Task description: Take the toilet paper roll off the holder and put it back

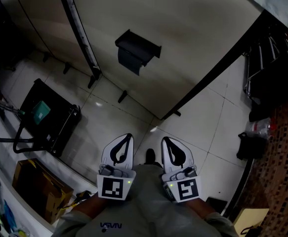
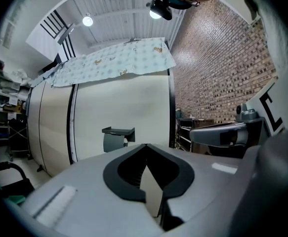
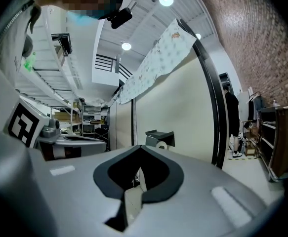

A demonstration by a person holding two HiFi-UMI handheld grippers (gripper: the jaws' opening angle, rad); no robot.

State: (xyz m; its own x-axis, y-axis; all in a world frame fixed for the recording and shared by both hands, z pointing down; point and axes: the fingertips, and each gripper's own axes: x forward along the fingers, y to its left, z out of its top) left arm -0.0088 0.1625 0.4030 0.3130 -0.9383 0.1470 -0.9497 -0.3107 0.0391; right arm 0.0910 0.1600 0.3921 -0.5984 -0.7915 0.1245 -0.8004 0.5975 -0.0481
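A dark toilet paper holder [image 1: 136,46] is fixed to a cream partition wall ahead of me. The roll [image 1: 130,60] hangs under its flat top. It shows small in the left gripper view, the holder [image 2: 118,131] above the roll [image 2: 113,142], and in the right gripper view the roll's end [image 3: 161,145] peeks below the holder [image 3: 158,135]. My left gripper [image 1: 130,135] and right gripper [image 1: 164,138] are held close to my body, side by side, well short of the wall. Both are shut with nothing between the jaws.
A black cart [image 1: 47,115] stands on the tiled floor to the left, a cardboard box [image 1: 37,189] near it. Dark shelving [image 1: 269,63] and bags [image 1: 255,130] line the brick wall at right. A person [image 3: 231,117] stands beyond the partition.
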